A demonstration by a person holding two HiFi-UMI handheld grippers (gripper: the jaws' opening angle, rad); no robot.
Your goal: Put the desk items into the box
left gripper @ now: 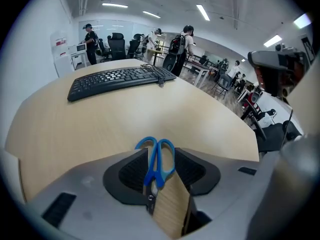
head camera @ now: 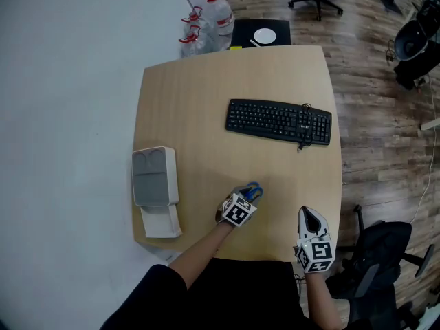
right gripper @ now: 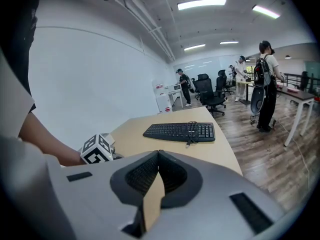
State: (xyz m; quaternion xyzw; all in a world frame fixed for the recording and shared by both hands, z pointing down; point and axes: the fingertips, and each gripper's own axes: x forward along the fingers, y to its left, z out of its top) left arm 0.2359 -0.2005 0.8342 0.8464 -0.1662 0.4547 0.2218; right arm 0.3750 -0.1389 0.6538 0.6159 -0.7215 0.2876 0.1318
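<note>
Seen from the head view, a person works two handheld grippers over a pale wooden worktop [head camera: 199, 108] in an open-plan office. The left gripper [head camera: 246, 198] is set down low in the centre of the frame. Its jaws stand wide apart on either side of a pair of blue-handled scissors [left gripper: 156, 160]. The left gripper view shows the scissors lying flat on the wood between the two black ribbed pads, handles pointing away from the camera. They lie close to the left-hand pad, with a strip of bare wood on their other side, so neither pad presses on them.

The right gripper [head camera: 309, 218] is at the lower right, at the worktop's near edge and well apart from the scissors. In its own view the jaws are closed tip to tip with nothing between them.

A grey-and-white box [head camera: 172, 177] sits at the worktop's left edge, mid-left of the frame and well apart from the scissors. A black keyboard [head camera: 278, 121] lies right of centre in the upper half, its cable bundled on top at the right end. Large water bottles [head camera: 206, 20] stand on the floor past the far edge, at the top of the frame.
</note>
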